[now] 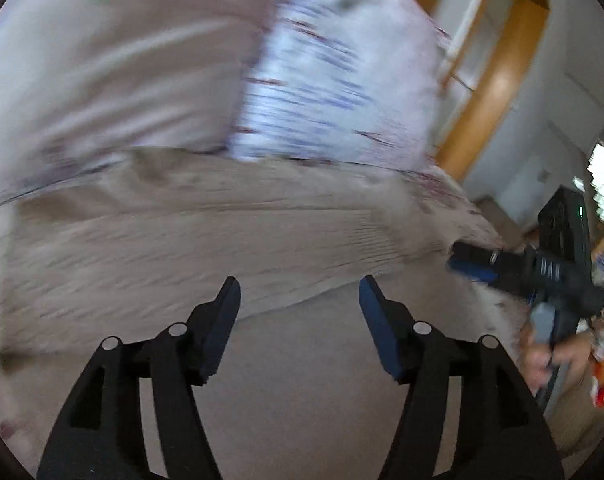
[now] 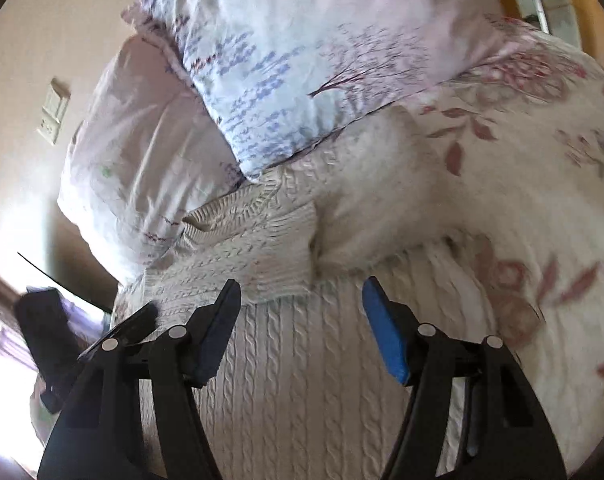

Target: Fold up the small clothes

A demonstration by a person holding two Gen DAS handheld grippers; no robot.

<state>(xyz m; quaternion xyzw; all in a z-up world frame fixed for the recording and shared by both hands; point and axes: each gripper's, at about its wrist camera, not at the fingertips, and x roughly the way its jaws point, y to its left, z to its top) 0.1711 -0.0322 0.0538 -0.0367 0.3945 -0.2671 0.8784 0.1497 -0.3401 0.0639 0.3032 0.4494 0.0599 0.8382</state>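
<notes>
Cream cable-knit sweater, pink-floral white bedsheet, lavender-printed pale pillow.

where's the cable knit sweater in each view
Left wrist: the cable knit sweater spans the middle, blurred, beyond the open left gripper.
Right wrist: it fills the lower centre, under the open right gripper.
Shared landmark: the blue-patterned pillow behind it.

Under your right gripper, matt black plastic with blue rubbery pads, lies a cream cable-knit sweater, thick and ribbed. Far off, the pillow is smooth printed cotton; at right, the floral bedsheet looks soft and matt.
</notes>
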